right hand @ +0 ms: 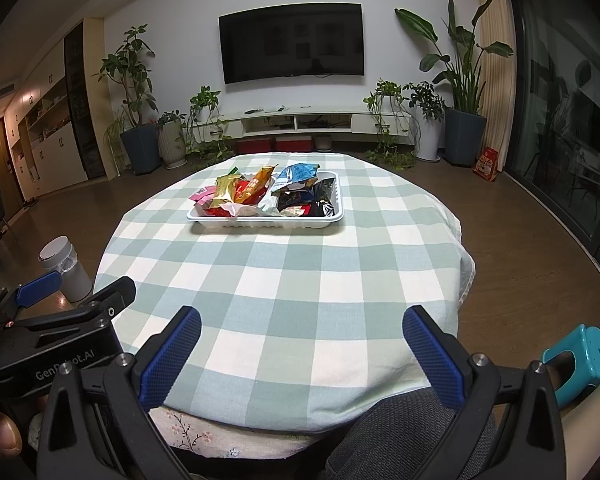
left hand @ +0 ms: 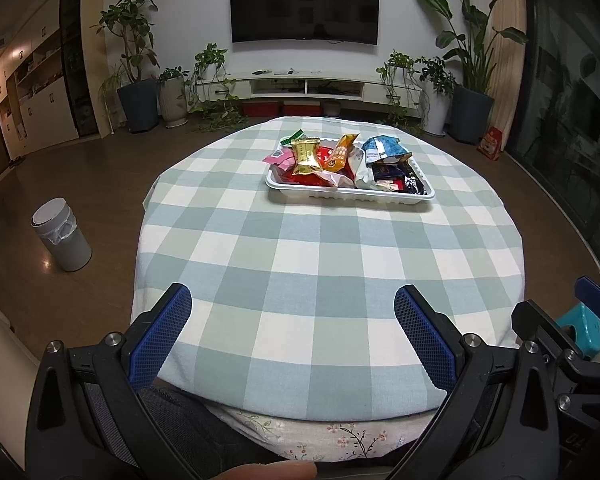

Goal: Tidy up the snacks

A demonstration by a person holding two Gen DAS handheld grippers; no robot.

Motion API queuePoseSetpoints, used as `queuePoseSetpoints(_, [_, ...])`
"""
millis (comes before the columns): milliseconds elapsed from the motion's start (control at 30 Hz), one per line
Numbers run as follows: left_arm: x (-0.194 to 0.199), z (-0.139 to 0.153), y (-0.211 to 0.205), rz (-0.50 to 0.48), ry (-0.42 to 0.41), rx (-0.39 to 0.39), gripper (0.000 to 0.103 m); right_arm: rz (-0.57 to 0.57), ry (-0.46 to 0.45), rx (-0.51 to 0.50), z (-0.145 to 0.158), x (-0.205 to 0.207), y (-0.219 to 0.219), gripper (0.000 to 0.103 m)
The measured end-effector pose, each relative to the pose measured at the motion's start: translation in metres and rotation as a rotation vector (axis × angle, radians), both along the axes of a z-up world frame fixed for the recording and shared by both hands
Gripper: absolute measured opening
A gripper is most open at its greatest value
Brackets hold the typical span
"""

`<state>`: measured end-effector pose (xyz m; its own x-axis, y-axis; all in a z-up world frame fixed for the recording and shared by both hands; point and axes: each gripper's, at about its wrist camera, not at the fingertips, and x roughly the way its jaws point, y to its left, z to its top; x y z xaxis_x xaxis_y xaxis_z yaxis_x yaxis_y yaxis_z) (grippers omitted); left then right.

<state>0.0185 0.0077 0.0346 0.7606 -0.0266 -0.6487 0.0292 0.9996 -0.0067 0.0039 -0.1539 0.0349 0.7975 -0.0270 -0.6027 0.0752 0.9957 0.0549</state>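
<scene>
Lying well ahead of both tools: snack tray (left hand: 350,196) (left tool (left hand: 292,336), right tool (right hand: 302,356) spread, empty).

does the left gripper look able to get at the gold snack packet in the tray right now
Probably yes. The left gripper has its jaws open and empty, only bare checked tablecloth lies before it, and the gold packet stands exposed at the white tray's near left.
</scene>
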Motion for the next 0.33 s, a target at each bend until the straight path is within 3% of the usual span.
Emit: queuePoseSetpoints(333, [-0.0043,-0.0042,0.0047,-0.009,-0.029,-0.001,0.103,-0.002,0.01,0.006,-0.0059,-0.0063,0.0041,0.103])
